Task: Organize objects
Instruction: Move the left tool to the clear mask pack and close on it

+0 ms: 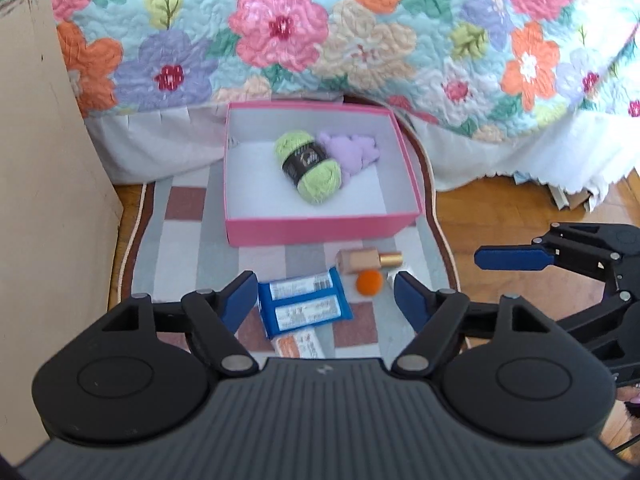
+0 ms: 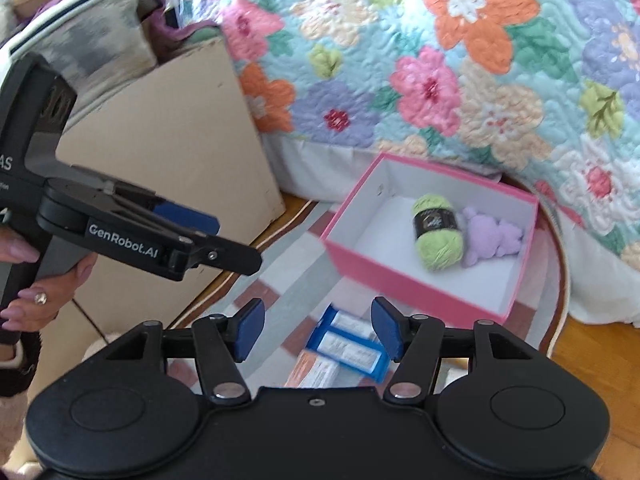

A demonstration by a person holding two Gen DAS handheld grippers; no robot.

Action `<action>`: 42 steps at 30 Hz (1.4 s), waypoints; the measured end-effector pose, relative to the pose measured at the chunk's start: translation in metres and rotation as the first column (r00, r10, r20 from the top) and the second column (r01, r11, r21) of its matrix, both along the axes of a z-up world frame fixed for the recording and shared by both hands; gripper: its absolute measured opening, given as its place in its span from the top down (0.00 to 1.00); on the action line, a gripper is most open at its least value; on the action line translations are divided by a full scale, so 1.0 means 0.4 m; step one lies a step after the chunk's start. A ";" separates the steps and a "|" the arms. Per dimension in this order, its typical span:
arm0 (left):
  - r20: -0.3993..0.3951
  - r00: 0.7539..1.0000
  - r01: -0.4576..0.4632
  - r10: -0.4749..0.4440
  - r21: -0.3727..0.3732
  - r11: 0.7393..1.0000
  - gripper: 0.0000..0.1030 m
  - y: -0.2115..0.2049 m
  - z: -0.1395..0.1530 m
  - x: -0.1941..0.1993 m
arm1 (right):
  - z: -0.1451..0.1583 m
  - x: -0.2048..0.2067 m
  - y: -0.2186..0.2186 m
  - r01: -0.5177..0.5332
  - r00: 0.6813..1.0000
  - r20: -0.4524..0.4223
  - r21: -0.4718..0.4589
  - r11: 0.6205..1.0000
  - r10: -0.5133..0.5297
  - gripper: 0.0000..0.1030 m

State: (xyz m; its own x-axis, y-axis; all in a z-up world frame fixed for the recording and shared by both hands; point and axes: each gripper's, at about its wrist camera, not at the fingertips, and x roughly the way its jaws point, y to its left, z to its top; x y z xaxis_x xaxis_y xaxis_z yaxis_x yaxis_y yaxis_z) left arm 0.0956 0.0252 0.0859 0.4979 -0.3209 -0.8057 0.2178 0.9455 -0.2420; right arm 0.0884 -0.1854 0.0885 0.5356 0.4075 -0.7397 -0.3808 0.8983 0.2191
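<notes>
A pink box [image 1: 320, 229] [image 2: 404, 286] with a white inside stands on a checked rug by the bed. In it lie a green yarn ball [image 1: 310, 166] [image 2: 438, 232] and a lilac plush toy [image 1: 354, 152] [image 2: 492, 240]. In front of the box lie a blue packet [image 1: 304, 304] [image 2: 348, 344], an orange-white packet [image 1: 300, 345] [image 2: 316, 372], an orange ball [image 1: 369, 282] and a tan bottle with a gold cap [image 1: 366, 260]. My left gripper [image 1: 324, 300] is open and empty above the blue packet. My right gripper [image 2: 318, 330] is open and empty over the packets.
A flowered quilt [image 1: 360, 40] hangs over the bed behind the box. A beige cabinet side [image 1: 44, 200] [image 2: 172, 128] stands to the left. Wooden floor [image 1: 500, 216] lies to the right of the rug [image 1: 188, 248].
</notes>
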 end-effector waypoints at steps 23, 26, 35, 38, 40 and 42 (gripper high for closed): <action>-0.309 0.951 -0.059 0.021 -0.116 0.991 0.28 0.020 -0.468 0.055 | -0.498 0.021 0.166 -0.054 0.986 -0.163 -0.142 0.988 0.031 0.34; -0.318 0.948 -0.064 0.033 -0.089 0.994 0.28 0.008 -0.516 0.054 | -0.531 0.017 0.188 -0.088 0.983 -0.170 -0.119 0.989 0.066 0.34; -0.379 0.925 -0.110 0.038 -0.171 0.979 0.30 0.023 -0.616 0.044 | -0.583 0.022 0.209 -0.037 0.986 -0.166 -0.113 0.993 0.017 0.23; -0.361 0.931 -0.114 0.055 -0.144 0.983 0.30 0.016 -0.628 0.041 | -0.612 0.028 0.203 -0.004 0.979 -0.201 -0.126 0.992 -0.022 0.23; -0.363 0.930 -0.122 0.062 -0.146 0.982 0.43 0.011 -0.636 0.040 | -0.617 0.024 0.193 0.017 0.980 -0.197 -0.109 0.994 -0.039 0.22; -0.380 0.924 -0.120 0.048 -0.169 0.978 0.51 0.008 -0.643 0.039 | -0.615 0.017 0.193 0.017 0.983 -0.181 -0.116 0.993 -0.038 0.25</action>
